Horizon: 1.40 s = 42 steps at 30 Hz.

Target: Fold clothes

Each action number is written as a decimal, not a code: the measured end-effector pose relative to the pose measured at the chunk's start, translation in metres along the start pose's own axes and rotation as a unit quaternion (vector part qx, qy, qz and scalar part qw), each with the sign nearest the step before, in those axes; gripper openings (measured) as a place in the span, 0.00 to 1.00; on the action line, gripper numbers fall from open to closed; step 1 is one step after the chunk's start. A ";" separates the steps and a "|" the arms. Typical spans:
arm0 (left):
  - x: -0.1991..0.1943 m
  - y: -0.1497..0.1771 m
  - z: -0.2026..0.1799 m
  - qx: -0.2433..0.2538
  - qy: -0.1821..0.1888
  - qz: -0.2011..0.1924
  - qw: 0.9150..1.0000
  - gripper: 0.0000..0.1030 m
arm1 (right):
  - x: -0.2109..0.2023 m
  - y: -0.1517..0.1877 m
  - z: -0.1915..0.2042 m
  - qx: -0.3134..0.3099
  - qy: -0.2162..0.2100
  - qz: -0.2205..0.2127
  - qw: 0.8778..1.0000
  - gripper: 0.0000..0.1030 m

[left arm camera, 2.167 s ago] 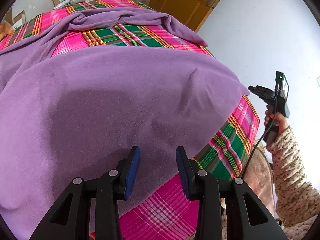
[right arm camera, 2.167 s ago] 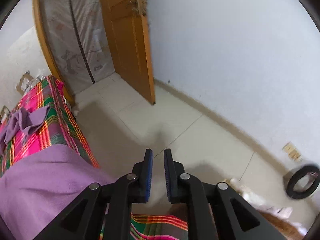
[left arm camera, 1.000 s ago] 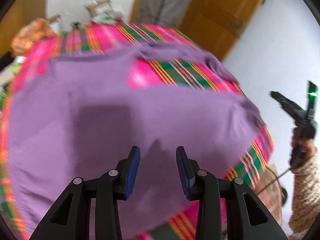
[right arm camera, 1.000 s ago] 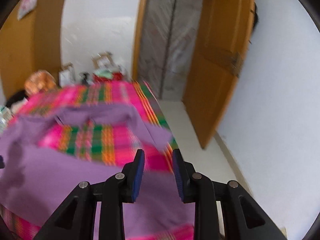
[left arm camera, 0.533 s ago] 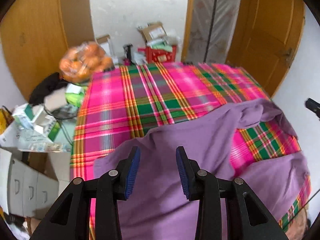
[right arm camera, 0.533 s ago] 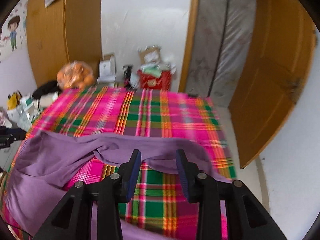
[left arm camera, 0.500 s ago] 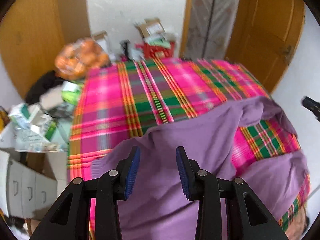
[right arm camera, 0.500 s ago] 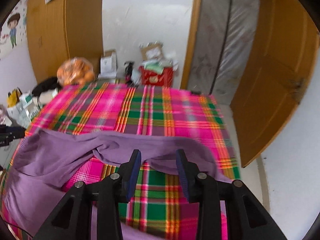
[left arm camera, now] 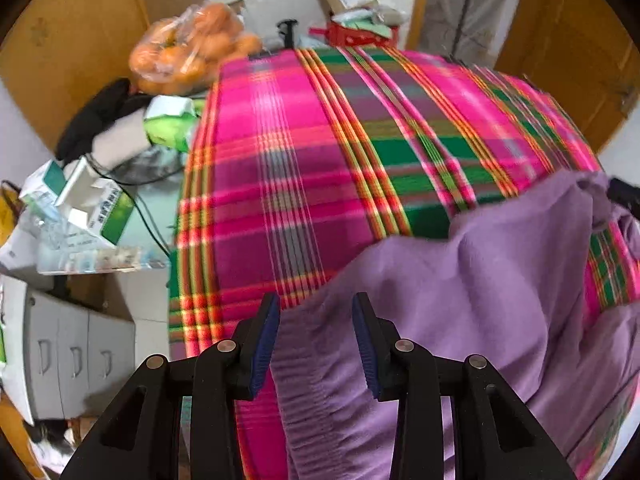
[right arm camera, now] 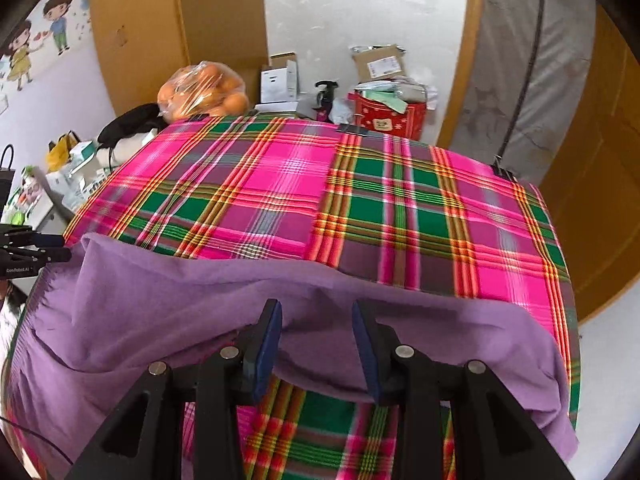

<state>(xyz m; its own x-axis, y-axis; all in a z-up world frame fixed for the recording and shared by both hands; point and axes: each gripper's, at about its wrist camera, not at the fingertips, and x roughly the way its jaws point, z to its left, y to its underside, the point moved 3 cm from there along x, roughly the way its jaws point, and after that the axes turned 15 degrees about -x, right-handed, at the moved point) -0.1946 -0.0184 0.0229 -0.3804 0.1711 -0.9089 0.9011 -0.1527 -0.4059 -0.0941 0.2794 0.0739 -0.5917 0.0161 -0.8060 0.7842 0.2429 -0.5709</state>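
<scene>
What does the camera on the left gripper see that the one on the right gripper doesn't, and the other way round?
Only the left wrist view shows the grey drawer cabinet below the clutter and the garment's ribbed hem beneath the open left gripper.

Only the right wrist view shows the cartoon wall sticker, the red box, and the open right gripper above a purple fold.

Both show the purple garment, the plaid cloth and the bag of oranges.

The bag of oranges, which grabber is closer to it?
Left. The left gripper hangs over the purple garment's ribbed edge on the table side nearest the bag of oranges; the right gripper is farther along that garment.
</scene>
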 end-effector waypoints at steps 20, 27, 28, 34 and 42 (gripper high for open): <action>0.020 0.008 -0.024 0.079 -0.047 -0.032 0.995 0.10 | 0.062 -0.018 0.024 -0.095 -0.036 0.050 0.994 0.42; 0.014 0.009 -0.020 0.059 -0.061 -0.053 0.995 0.04 | 0.073 -0.022 0.023 -0.079 -0.035 0.056 0.995 0.17; 0.012 0.008 -0.017 0.055 -0.064 -0.059 0.995 0.03 | 0.073 -0.023 0.022 -0.079 -0.029 0.056 0.995 0.10; 0.006 0.001 0.005 0.015 -0.076 -0.070 0.995 0.03 | 0.069 -0.032 0.017 -0.067 0.000 0.033 0.997 0.03; 0.012 -0.001 0.019 -0.018 -0.076 -0.066 0.995 0.03 | 0.086 -0.050 0.011 -0.050 0.039 0.039 0.997 0.02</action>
<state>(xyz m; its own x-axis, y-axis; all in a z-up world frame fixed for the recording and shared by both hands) -0.2043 -0.0341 0.0105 -0.5205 0.0384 -0.8530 0.8469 -0.1035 -0.5215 -0.1824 0.2581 0.0316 -0.5454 0.1137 -0.8304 0.8083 0.3336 -0.4852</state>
